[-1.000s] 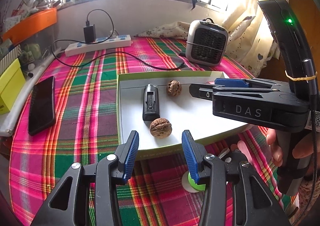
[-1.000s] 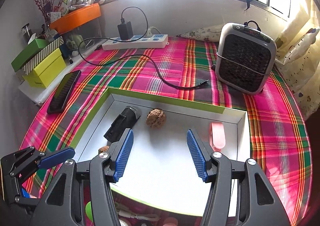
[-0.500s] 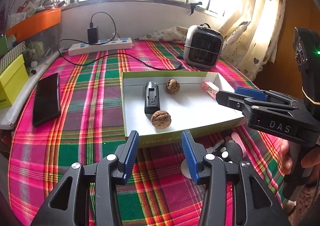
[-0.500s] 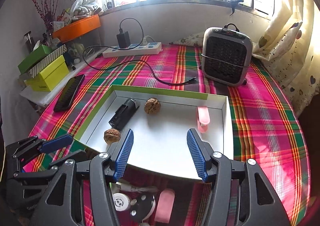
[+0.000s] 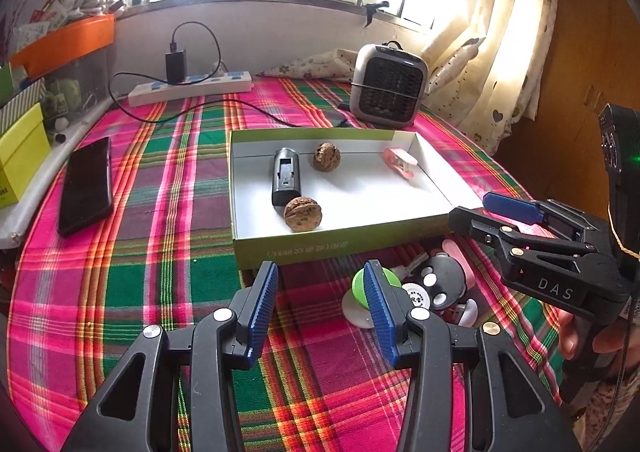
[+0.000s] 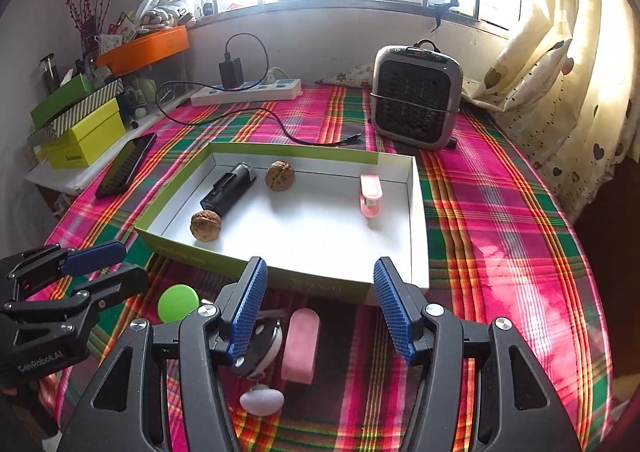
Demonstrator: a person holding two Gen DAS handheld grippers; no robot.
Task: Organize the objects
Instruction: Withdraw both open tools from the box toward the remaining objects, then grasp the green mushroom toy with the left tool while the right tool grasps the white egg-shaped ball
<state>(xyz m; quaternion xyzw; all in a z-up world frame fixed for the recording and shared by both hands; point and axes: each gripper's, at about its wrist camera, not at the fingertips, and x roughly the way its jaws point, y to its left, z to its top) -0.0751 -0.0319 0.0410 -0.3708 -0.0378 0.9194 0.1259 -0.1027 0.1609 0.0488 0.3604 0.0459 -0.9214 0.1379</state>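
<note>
A shallow green-and-white box (image 5: 340, 248) (image 6: 200, 256) lies on the plaid cloth. In it are a black device (image 5: 286, 176) (image 6: 230, 192), two walnuts (image 5: 303, 213) (image 6: 279, 175) and a pink clip (image 5: 400, 163) (image 6: 370, 196). Loose in front of it lie a green cap (image 5: 357, 280) (image 6: 178, 303), a black round piece with white dots (image 5: 438, 280), a pink block (image 6: 301, 346) and a white oval piece (image 6: 262, 400). My left gripper (image 5: 320, 292) (image 6: 92, 268) hangs open, just left of the green cap. My right gripper (image 6: 318, 300) (image 5: 492, 212) is open above the pink block, holding nothing.
A black phone (image 5: 86, 184) (image 6: 128, 164) lies left of the box. Behind it stand a small heater (image 5: 386, 90) (image 6: 416, 92) and a power strip (image 5: 192, 88) with a trailing cable. Yellow and green boxes (image 6: 86, 140) line the left shelf. A curtain hangs at the right.
Both grippers have drawn back from over the box toward the table's near side, the right one further. The loose items in front of the box have come into view. Jaws unchanged.
</note>
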